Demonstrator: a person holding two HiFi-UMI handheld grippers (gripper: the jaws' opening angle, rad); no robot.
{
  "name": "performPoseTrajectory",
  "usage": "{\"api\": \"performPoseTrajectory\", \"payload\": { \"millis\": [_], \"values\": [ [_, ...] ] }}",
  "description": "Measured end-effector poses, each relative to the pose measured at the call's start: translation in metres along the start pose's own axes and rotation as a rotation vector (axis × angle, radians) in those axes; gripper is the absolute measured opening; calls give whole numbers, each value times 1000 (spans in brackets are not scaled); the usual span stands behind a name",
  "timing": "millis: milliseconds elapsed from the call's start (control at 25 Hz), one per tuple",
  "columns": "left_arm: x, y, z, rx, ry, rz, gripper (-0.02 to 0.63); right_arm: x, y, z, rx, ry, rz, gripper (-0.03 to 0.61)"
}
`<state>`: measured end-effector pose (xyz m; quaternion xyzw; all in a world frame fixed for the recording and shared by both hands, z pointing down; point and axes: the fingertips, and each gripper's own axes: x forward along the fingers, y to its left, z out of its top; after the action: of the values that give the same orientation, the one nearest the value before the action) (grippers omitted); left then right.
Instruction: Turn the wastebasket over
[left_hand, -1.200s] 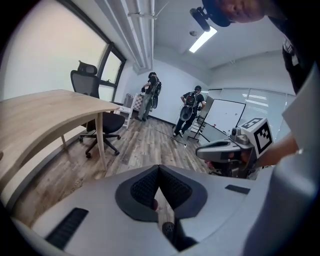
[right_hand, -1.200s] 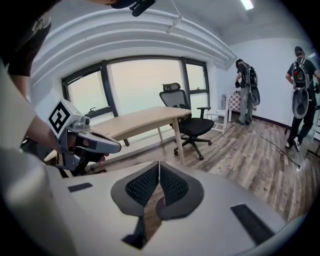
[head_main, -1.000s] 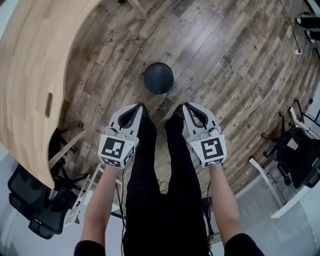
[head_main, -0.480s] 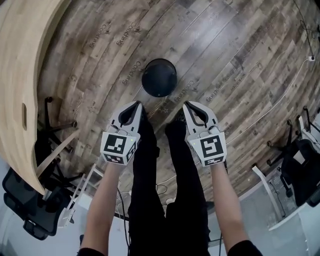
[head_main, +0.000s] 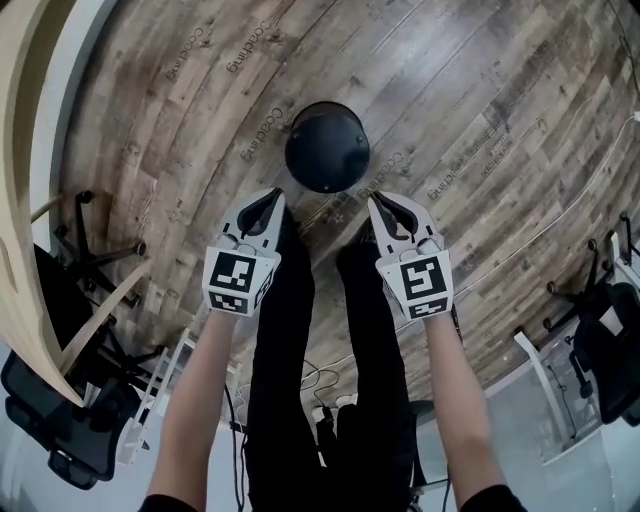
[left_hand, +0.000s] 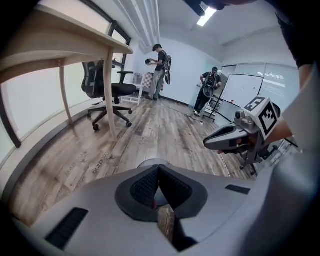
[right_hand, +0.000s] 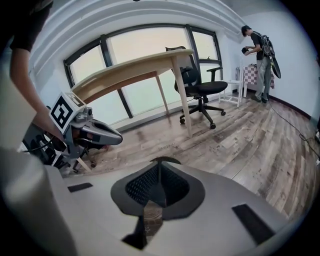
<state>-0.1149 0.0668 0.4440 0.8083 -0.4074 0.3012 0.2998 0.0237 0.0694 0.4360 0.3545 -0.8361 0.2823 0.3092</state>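
A round black wastebasket (head_main: 327, 147) stands on the wood-plank floor with a closed dark surface facing up. My left gripper (head_main: 277, 193) is shut and empty, its tips just short of the basket's near left side. My right gripper (head_main: 377, 200) is also shut and empty, close to the near right side. Neither touches the basket. In the left gripper view the basket (left_hand: 152, 162) peeks over the closed left gripper (left_hand: 159, 167), with the right gripper (left_hand: 215, 142) at the right. In the right gripper view the basket's rim (right_hand: 162, 159) shows above the shut right gripper (right_hand: 159, 164).
A pale wooden table (head_main: 20, 200) curves along the left, with black office chairs (head_main: 60, 430) beneath it and another chair (head_main: 600, 340) at the right. A thin cable (head_main: 560, 200) runs across the floor. Two people (left_hand: 160, 65) stand far off across the room.
Both grippers have sunk toward the floor and closed in on the wastebasket, which now looks larger and nearer. Both stayed shut.
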Motion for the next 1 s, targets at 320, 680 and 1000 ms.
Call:
{"api": "performPoseTrajectory", "payload": {
  "millis": [320, 680, 1000],
  "values": [
    [36, 14, -41, 120, 62, -54, 17, 38, -10, -43, -41, 45, 19, 35],
    [49, 22, -73, 127, 94, -84, 87, 61, -24, -78, -86, 93, 28, 121],
    [69, 36, -113, 227, 145, -76, 252, 81, -37, -105, -161, 130, 57, 262]
  ]
}}
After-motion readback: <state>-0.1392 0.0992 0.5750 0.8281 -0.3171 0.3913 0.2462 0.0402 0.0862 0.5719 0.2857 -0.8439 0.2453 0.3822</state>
